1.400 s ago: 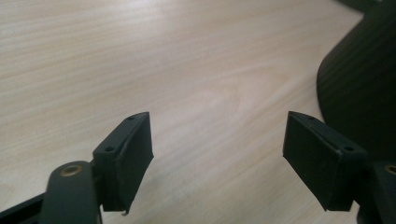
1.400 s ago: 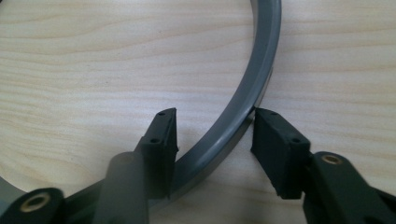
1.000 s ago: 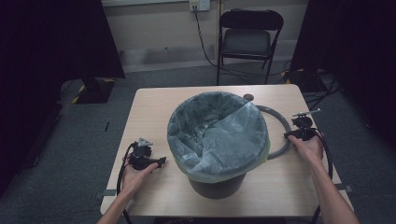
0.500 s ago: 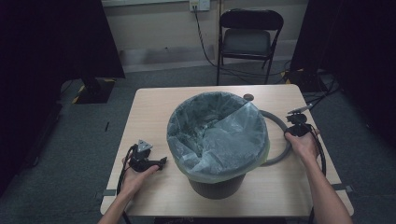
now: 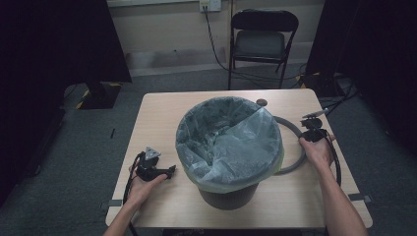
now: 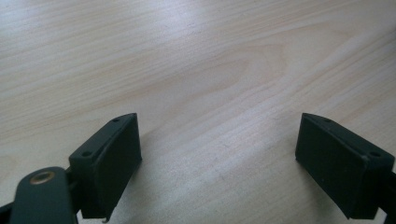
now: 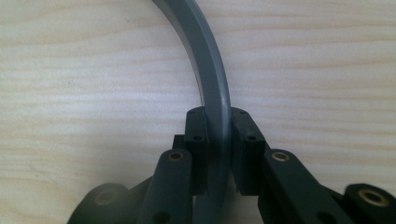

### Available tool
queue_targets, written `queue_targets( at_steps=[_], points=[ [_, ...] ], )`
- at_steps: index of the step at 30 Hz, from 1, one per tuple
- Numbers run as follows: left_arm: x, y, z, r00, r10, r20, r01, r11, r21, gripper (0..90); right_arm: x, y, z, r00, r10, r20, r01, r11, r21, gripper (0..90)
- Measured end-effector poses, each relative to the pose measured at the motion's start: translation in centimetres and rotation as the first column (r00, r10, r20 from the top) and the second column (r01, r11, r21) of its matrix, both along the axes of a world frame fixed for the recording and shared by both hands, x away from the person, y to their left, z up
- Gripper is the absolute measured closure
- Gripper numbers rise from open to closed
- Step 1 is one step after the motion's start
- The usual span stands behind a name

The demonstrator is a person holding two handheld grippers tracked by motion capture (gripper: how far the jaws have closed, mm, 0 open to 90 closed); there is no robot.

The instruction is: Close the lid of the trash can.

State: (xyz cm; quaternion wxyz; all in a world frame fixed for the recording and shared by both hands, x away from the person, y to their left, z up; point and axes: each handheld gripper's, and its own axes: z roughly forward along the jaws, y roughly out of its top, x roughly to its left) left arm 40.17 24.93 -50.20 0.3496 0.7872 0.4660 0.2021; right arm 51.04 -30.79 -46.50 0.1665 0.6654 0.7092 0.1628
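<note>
1. Your right gripper (image 7: 218, 135) clamps the grey ring (image 7: 212, 70); its jaws have just been closing and the pads now press both sides of the smooth, flat, curved band.
2. The ring (image 5: 294, 147) lies flat on the table (image 5: 162, 113), just right of the bin (image 5: 228, 191), partly hidden behind it.
3. Your left gripper (image 6: 219, 154) has just been opening: jaws wide, nothing between the blocky black pads, pale wood grain beneath.
4. It (image 5: 169, 170) rests on the table left of the bin, apart from it.
5. The bin is round and dark, lined with a crinkled translucent bag (image 5: 231, 142) folded over the rim.
</note>
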Motion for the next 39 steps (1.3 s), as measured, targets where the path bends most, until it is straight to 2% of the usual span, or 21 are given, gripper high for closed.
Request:
queue_targets(
  at_steps=[3,7,18,22,26,33,39],
  points=[
    [0.0,0.0,0.0,1.0,0.001,0.001,-0.001,1.0,0.0,13.5,0.1,-0.2,0.0,0.9999,-0.008,0.013,0.007,1.0,0.026,79.4],
    [0.0,0.0,0.0,1.0,0.0,0.001,0.0,1.0,0.0,13.5,0.2,-0.5,0.2,0.9991,-0.013,0.039,0.009,0.996,0.093,79.6],
    [0.1,0.1,0.0,0.9999,-0.01,-0.003,0.01,0.9999,0.003,13.4,0.0,-1.0,2.2,0.9931,-0.016,0.116,-0.005,0.985,0.174,79.6],
    [0.1,0.1,0.0,0.9999,-0.01,-0.003,0.01,0.9999,-0.001,13.4,0.2,-1.2,3.4,0.9878,-0.022,0.154,-0.008,0.982,0.189,79.6],
    [0.1,0.1,0.0,0.9999,-0.012,-0.003,0.012,0.9999,0.002,13.4,0.4,-1.1,4.2,0.9846,-0.022,0.173,-0.015,0.978,0.207,79.7],
    [0.1,0.1,0.0,0.9999,-0.011,-0.003,0.011,0.9999,-0.001,13.4,0.1,-0.7,5.9,0.9638,-0.018,0.266,-0.038,0.978,0.204,79.9],
    [0.1,0.1,0.0,0.9999,-0.012,-0.003,0.012,0.9999,-0.001,13.3,0.2,-0.6,7.3,0.9573,-0.019,0.288,-0.045,0.975,0.216,79.9]
  ],
)
